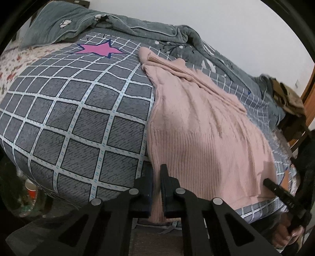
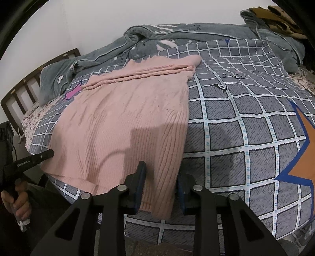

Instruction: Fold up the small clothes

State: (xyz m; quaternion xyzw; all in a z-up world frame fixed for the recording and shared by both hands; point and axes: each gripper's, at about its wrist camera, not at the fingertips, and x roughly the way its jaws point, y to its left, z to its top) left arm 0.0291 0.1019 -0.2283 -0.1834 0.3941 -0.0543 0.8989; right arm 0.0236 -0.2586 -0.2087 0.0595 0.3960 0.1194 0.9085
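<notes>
A pink ribbed sweater [image 1: 196, 122] [image 2: 128, 110] lies spread flat on the grey checked quilt [image 1: 78, 110] [image 2: 246, 128], sleeves folded across its far end. My left gripper [image 1: 156, 177] is shut on the sweater's near hem corner, with fabric pinched between its close-set fingers. In the right wrist view the left gripper's tip [image 2: 47, 153] sits at the sweater's left edge. My right gripper [image 2: 160, 177] stands open around the other near hem corner. The knit lies flat between its fingers, not bunched. In the left wrist view the right gripper's tip [image 1: 267, 182] sits at the sweater's right hem.
A rumpled grey blanket [image 1: 59, 25] [image 2: 177, 33] runs along the far side by the wall. A wooden headboard [image 2: 23, 92] stands at the left. Brown clothing [image 2: 279, 17] lies at the far right. A red cup [image 1: 31, 192] stands below the bed edge. A hand [image 2: 19, 200] holds the left gripper's handle.
</notes>
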